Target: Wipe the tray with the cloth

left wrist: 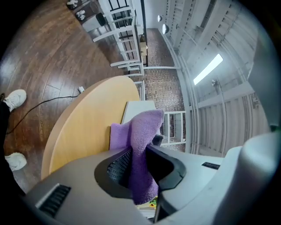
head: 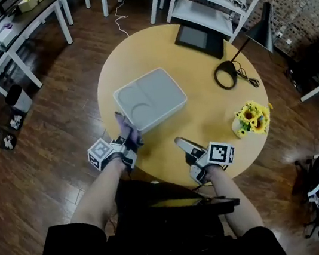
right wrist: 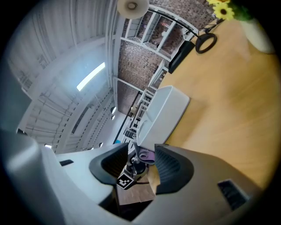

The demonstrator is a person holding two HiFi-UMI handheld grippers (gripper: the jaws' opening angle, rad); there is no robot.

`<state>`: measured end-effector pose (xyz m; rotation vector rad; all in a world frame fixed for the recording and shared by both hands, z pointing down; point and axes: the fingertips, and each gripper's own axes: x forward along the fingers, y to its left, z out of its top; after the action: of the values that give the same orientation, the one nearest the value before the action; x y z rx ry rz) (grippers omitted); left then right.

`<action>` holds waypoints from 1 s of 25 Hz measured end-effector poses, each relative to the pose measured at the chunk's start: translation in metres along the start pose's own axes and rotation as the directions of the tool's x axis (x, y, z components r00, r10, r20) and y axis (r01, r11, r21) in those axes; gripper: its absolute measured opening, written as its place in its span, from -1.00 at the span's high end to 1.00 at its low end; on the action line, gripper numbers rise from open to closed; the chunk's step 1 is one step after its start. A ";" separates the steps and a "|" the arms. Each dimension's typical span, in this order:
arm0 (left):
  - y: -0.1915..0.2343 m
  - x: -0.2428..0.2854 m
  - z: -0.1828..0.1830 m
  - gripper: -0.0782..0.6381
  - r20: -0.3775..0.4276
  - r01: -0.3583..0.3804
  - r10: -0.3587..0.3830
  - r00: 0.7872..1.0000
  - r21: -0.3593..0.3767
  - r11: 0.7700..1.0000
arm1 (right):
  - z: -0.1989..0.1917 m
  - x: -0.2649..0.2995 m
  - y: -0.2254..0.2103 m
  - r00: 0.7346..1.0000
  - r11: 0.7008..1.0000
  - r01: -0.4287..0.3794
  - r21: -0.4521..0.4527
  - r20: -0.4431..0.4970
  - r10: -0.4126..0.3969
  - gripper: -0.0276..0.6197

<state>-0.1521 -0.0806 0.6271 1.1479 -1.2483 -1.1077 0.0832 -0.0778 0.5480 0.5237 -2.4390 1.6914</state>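
Tray (head: pixel 152 93): lies flat on the round table (head: pixel 135 52), left of the middle as the head view shows it. Rounded rectangle, pale grey. Its long axis runs left to right in that view, with the right end tipped a little away from you. There is a round recess in its near-left part.

Cloth (head: pixel 124 125): purple, standing up at the tray's near-left corner. Whether it touches the rim cannot be told from above. In the left gripper view it runs lengthwise out of the jaws. Its free end is folded and rises past the jaw tips toward the tray.

Your left gripper (head: pixel 131 138): jaws pressed nearly together, pinching the cloth between the ribbed pads. It aims at the tray's near-left corner, over the table's near-left edge.

Your right gripper (head: pixel 182 145): jaws spread about halfway, with nothing between the pads. Seen through the gap in the right gripper view, well beyond the jaws, are the left gripper's marker cube, a bit of purple cloth and the tray's end. It hangs over the table's near edge, near the tray's near-right corner and apart from it.

Elsewhere on the table: a black tablet (head: pixel 196 39) at the far side, a lamp (head: pixel 227 75) with a ring base, and yellow flowers (head: pixel 251 118) in a white pot on the right.
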 end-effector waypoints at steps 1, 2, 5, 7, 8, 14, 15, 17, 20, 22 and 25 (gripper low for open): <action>-0.003 -0.001 -0.003 0.58 -0.007 0.001 -0.001 1.000 0.006 1.000 | -0.002 0.000 0.001 1.000 1.000 -0.003 0.001 -0.004 0.003 0.32; -0.005 -0.003 -0.007 0.58 -0.016 0.004 -0.004 1.000 0.008 1.000 | -0.003 0.001 0.001 1.000 1.000 -0.004 0.002 -0.005 0.004 0.32; -0.013 -0.007 -0.015 0.58 -0.049 0.013 -0.013 0.999 0.003 1.000 | -0.002 0.006 0.003 1.000 1.000 -0.008 0.007 0.006 0.008 0.32; -0.017 -0.011 -0.021 0.58 -0.070 0.019 -0.019 0.997 -0.007 1.000 | -0.005 0.011 0.002 1.000 1.000 -0.009 0.025 0.014 0.009 0.32; -0.018 -0.014 -0.025 0.57 -0.080 0.018 -0.019 0.997 -0.012 1.000 | -0.006 0.013 0.002 1.000 1.000 -0.013 0.021 0.015 0.012 0.32; -0.041 -0.022 -0.054 0.57 -0.207 0.082 -0.076 0.975 0.021 0.996 | -0.012 0.015 0.006 0.998 0.999 -0.048 0.015 0.050 0.047 0.32; -0.049 -0.023 -0.061 0.57 -0.257 0.103 -0.087 0.962 0.049 0.993 | -0.013 0.015 0.007 0.997 0.998 -0.053 0.029 0.062 0.051 0.32; -0.069 -0.023 -0.076 0.56 -0.351 0.162 -0.119 0.929 0.098 0.982 | -0.017 0.012 0.007 0.996 0.998 -0.051 0.042 0.076 0.048 0.32; -0.105 -0.010 -0.092 0.56 -0.457 0.269 -0.152 0.877 0.203 0.942 | -0.013 0.003 0.005 0.996 1.000 -0.012 -0.020 0.083 0.013 0.32; -0.125 0.001 -0.103 0.56 -0.514 0.308 -0.128 0.848 0.282 0.909 | -0.006 -0.007 0.003 0.993 0.998 0.022 -0.065 0.114 -0.014 0.32; -0.158 0.013 -0.133 0.56 -0.631 0.403 -0.098 0.769 0.361 0.841 | 0.010 -0.027 0.015 0.981 0.991 0.052 -0.120 0.191 -0.028 0.32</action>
<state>-0.0175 -0.1074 0.4725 1.9266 -0.8813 -0.5329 0.1042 -0.0765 0.5232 0.7428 -2.6228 1.5259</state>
